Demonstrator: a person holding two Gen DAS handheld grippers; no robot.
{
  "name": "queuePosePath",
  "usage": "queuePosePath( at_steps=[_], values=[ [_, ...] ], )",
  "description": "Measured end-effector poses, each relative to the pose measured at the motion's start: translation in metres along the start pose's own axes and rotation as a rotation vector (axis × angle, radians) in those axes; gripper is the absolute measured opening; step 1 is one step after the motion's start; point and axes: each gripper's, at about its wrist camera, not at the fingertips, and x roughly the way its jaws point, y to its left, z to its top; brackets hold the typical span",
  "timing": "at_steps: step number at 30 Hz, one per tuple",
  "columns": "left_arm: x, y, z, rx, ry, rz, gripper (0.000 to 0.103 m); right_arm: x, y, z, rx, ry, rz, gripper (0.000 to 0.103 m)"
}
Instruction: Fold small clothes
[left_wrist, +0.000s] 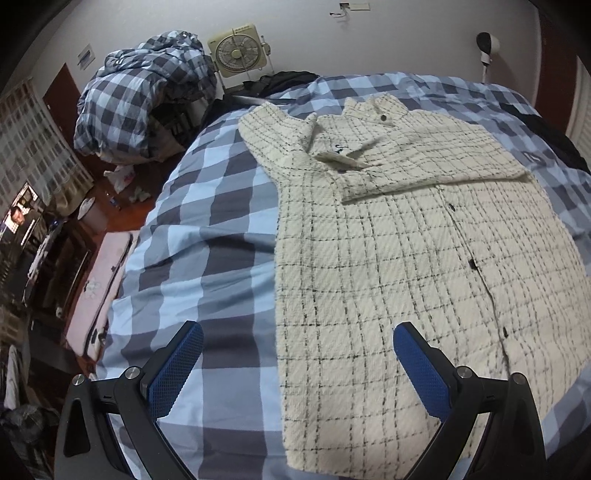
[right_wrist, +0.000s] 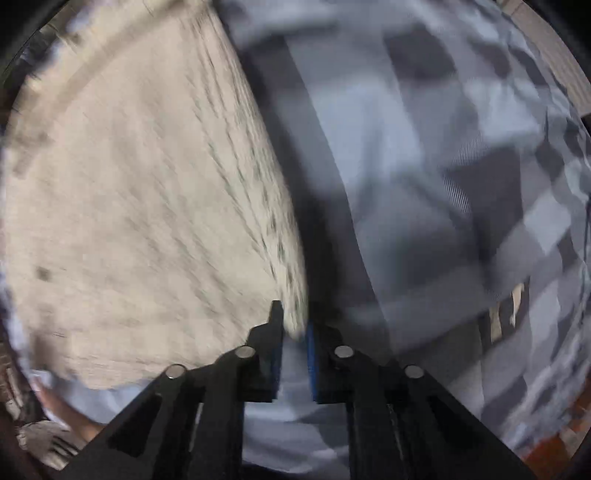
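The cream checked jacket (left_wrist: 406, 258) lies flat on the checked bed (left_wrist: 207, 229), one sleeve folded across its chest. My left gripper (left_wrist: 295, 369) hangs open over its near-left hem; my right gripper (right_wrist: 294, 332) pinches the right edge, jaws nearly together. Thick, soft, limp weave: I grasp hems and corners.

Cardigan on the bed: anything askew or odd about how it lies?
The cardigan lies mostly flat on the bed, but one sleeve is folded across the chest while the collar area bunches up unevenly.
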Motion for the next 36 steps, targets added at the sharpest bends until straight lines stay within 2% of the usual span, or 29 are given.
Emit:
queuePosePath(
  at_steps=[1,2,3,5,6,7,8,9,11,13,15,18,21,23,24,25,26,28,33,36],
  values=[
    [-0.001,0.001,-0.001,-0.004,-0.001,-0.003,0.103,0.006,0.004,0.0,-0.012,0.019,-0.064,0.037],
    [-0.002,0.002,-0.001,-0.009,-0.001,-0.007,0.103,0.006,0.007,-0.003,-0.022,0.011,-0.128,0.039],
    [-0.002,0.003,-0.002,-0.011,0.0,-0.01,0.103,-0.003,0.013,-0.004,-0.035,-0.045,-0.203,0.041],
    [-0.001,0.004,0.0,-0.014,-0.002,-0.008,0.103,-0.031,0.034,-0.009,-0.069,-0.19,-0.312,0.056],
    [-0.001,0.004,0.0,-0.017,-0.002,-0.007,0.103,-0.042,0.048,-0.008,-0.091,-0.234,-0.329,0.077],
    [0.0,0.004,0.001,-0.021,-0.001,-0.01,0.103,-0.051,0.065,-0.013,-0.126,-0.272,-0.308,0.087],
    [-0.001,0.005,0.002,-0.025,-0.002,-0.015,0.103,-0.057,0.081,-0.017,-0.167,-0.295,-0.258,0.087],
    [-0.001,0.005,0.002,-0.028,-0.003,-0.018,0.103,-0.058,0.1,-0.024,-0.225,-0.301,-0.171,0.087],
    [-0.002,0.007,0.001,-0.031,-0.005,-0.02,0.103,-0.055,0.14,-0.041,-0.346,-0.251,-0.005,0.087],
    [-0.003,0.008,0.001,-0.036,-0.008,-0.022,0.103,-0.039,0.193,-0.059,-0.475,-0.215,0.09,0.087],
    [-0.002,0.01,0.001,-0.045,-0.006,-0.026,0.103,-0.018,0.238,-0.073,-0.6,-0.207,0.107,0.087],
    [0.0,0.014,0.001,-0.063,0.002,-0.037,0.103,0.019,0.293,-0.086,-0.746,-0.226,0.01,0.087],
    [0.002,0.017,0.001,-0.079,0.011,-0.061,0.103,0.043,0.319,-0.089,-0.799,-0.233,0.018,0.087],
    [0.003,0.017,0.003,-0.086,0.014,-0.072,0.103,0.052,0.33,-0.09,-0.815,-0.261,0.027,0.08],
    [0.003,0.017,0.003,-0.089,0.014,-0.076,0.103,0.057,0.337,-0.094,-0.832,-0.277,0.015,0.057],
    [0.003,0.017,0.003,-0.091,0.013,-0.078,0.103,0.062,0.342,-0.094,-0.851,-0.269,0.003,0.023],
    [0.002,0.017,0.004,-0.092,0.012,-0.079,0.103,0.067,0.351,-0.096,-0.861,-0.258,-0.014,0.01],
    [0.001,0.018,0.004,-0.096,0.009,-0.083,0.103,0.076,0.368,-0.105,-0.864,-0.252,-0.016,0.005],
    [0.0,0.021,0.005,-0.11,0.005,-0.088,0.103,0.063,0.351,-0.107,-0.869,-0.242,0.089,0.004],
    [0.001,0.02,0.006,-0.106,0.008,-0.087,0.103,0.057,0.333,-0.105,-0.856,-0.22,0.109,0.004]
  ],
)
